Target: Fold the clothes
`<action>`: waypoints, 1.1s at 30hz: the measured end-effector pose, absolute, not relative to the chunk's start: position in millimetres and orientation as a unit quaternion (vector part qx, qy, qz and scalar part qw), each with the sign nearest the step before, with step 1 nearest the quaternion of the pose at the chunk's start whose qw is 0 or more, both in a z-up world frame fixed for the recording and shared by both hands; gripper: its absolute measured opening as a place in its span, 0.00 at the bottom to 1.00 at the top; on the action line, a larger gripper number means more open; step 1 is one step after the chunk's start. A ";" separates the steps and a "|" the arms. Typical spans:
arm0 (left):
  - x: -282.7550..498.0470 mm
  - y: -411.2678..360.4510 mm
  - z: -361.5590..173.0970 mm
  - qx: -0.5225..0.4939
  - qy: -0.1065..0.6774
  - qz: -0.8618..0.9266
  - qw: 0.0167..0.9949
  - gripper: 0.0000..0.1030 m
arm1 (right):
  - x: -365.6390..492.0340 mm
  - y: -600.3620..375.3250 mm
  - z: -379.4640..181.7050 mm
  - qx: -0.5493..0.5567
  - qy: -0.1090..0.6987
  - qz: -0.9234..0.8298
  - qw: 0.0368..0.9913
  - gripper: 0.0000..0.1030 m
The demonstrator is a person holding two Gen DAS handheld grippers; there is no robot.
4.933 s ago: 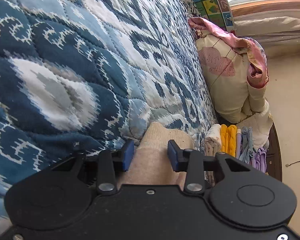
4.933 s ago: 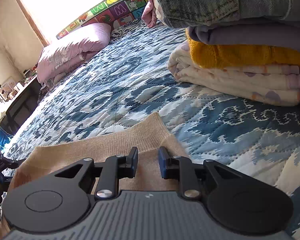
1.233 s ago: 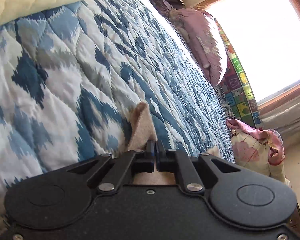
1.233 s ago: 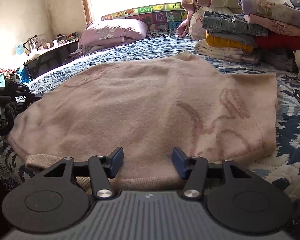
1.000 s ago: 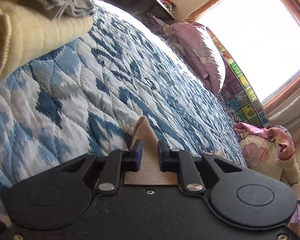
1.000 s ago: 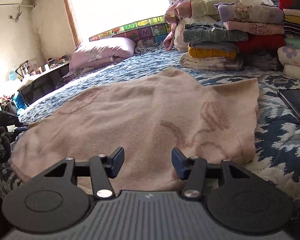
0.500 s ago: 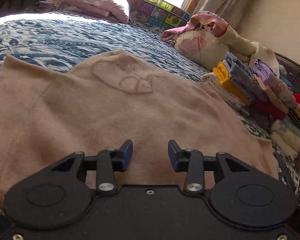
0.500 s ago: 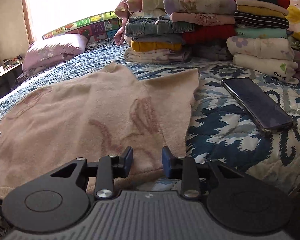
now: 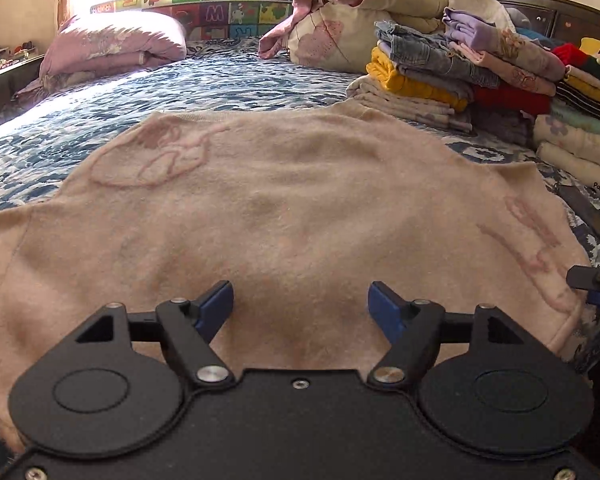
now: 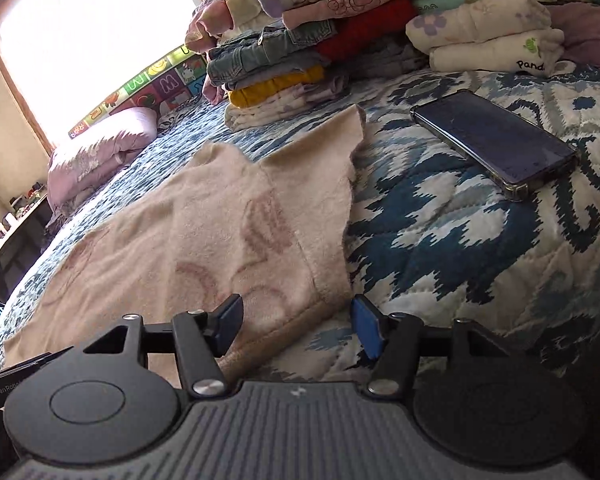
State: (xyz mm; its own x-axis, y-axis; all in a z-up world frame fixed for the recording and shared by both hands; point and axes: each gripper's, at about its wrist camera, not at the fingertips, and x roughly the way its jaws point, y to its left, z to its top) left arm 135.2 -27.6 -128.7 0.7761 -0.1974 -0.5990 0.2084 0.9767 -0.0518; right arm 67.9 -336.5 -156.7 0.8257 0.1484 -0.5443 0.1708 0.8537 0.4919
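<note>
A beige-pink knit sweater (image 9: 292, 208) with faint pink drawings lies spread flat on the blue and white quilted bed (image 9: 228, 80). My left gripper (image 9: 300, 304) is open and empty, just above the sweater's near hem at its middle. My right gripper (image 10: 296, 320) is open and empty over the sweater's near right corner (image 10: 316, 292); its left finger is above the hem and its right finger is above the quilt (image 10: 460, 248). The sweater's right sleeve (image 10: 320, 160) points toward the folded stacks. The right gripper's tip (image 9: 596, 284) shows at the right edge of the left wrist view.
Stacks of folded clothes (image 9: 480, 68) stand at the back right of the bed, also in the right wrist view (image 10: 340, 40). A dark phone (image 10: 496, 144) lies on the quilt right of the sweater. A purple pillow (image 9: 112, 48) and a colourful letter mat (image 9: 204, 8) are under the window.
Both grippers have opened wider. The left one has moved to the middle of the near hem. The right one has swung right toward the sweater's corner and the phone.
</note>
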 end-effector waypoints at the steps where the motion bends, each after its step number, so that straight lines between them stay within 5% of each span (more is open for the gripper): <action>1: 137.2 -28.5 -128.3 0.001 0.319 -0.109 0.941 0.72 | 68.7 -337.2 -157.7 0.278 0.297 0.002 0.914 0.53; 11: 188.8 -67.8 -96.8 -0.041 0.346 -0.160 0.923 0.72 | 73.3 -343.6 -163.0 0.295 0.285 0.015 0.912 0.51; 14: 211.5 -93.3 -85.1 -0.008 0.336 -0.163 0.928 0.72 | 73.8 -359.1 -169.8 0.353 0.271 0.023 0.895 0.35; 21: 272.1 -134.6 -78.6 -0.035 0.355 -0.157 0.921 0.72 | 50.4 -380.4 -204.3 0.555 0.255 0.035 0.791 0.35; 26: 302.5 -163.6 -82.7 -0.058 0.376 -0.157 0.911 0.70 | 66.0 -372.9 -207.2 0.560 0.244 0.041 0.790 0.38; 30: 330.0 -190.7 -80.6 -0.040 0.384 -0.150 0.910 0.63 | 73.7 -364.8 -194.8 0.494 0.240 0.025 0.835 0.21; 33: 352.1 -218.3 -78.0 0.003 0.387 -0.148 0.910 0.56 | 78.8 -360.1 -192.4 0.467 0.252 0.019 0.847 0.18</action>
